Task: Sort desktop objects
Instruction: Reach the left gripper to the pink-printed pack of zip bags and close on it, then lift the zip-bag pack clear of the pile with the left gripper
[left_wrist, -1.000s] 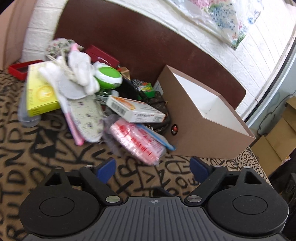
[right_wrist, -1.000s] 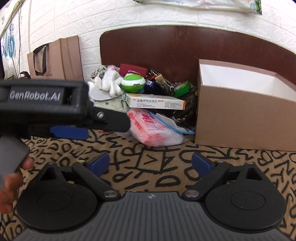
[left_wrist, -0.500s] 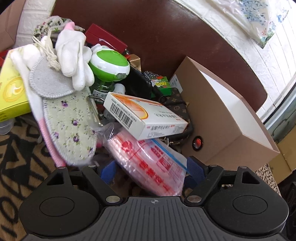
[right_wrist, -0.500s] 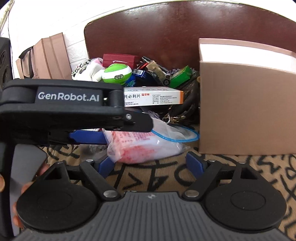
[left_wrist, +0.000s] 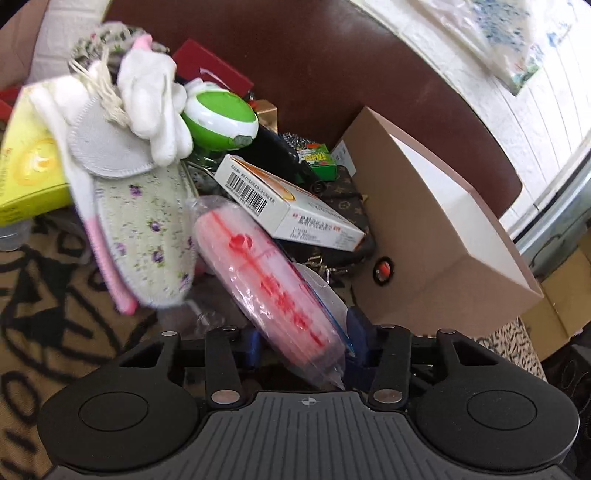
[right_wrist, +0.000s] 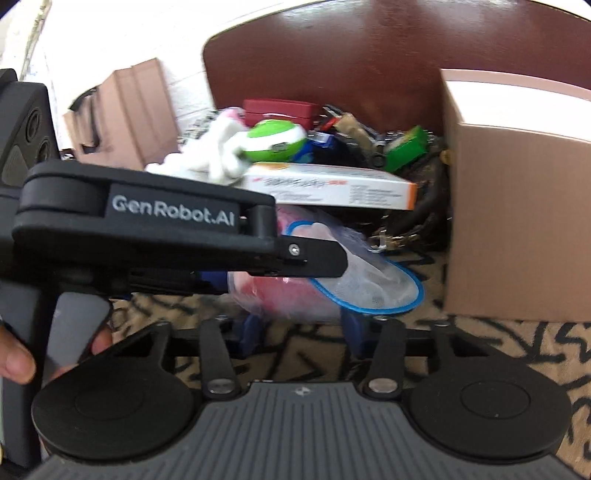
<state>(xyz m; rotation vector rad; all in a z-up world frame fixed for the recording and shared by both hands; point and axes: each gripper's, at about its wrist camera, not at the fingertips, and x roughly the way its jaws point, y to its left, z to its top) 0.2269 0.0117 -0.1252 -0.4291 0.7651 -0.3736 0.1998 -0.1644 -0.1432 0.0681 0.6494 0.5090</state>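
A clear zip bag (left_wrist: 266, 266) with pink and red contents lies at the front of the clutter pile, under a white and orange medicine box (left_wrist: 288, 199). My left gripper (left_wrist: 303, 341) has the bag's near end between its blue pads; the jaws are closing and the pads touch its sides. In the right wrist view the left gripper (right_wrist: 314, 269) crosses from the left over the bag (right_wrist: 369, 284). My right gripper (right_wrist: 301, 328) is closing too, its pads flanking the bag's lower edge. An open brown box (left_wrist: 443, 240) stands to the right.
The pile holds a floral insole (left_wrist: 147, 229), white gloves (left_wrist: 151, 96), a green and white round device (left_wrist: 221, 118) and a yellow box (left_wrist: 26, 173). A patterned cloth (left_wrist: 48, 314) covers the table. A hand (right_wrist: 14, 358) holds the left gripper's handle. A paper bag (right_wrist: 125, 110) leans on the wall.
Both grippers have moved forward to the zip bag. Their jaws stood wide before and have narrowed around the bag, whose near end now sits deep between the left pads.
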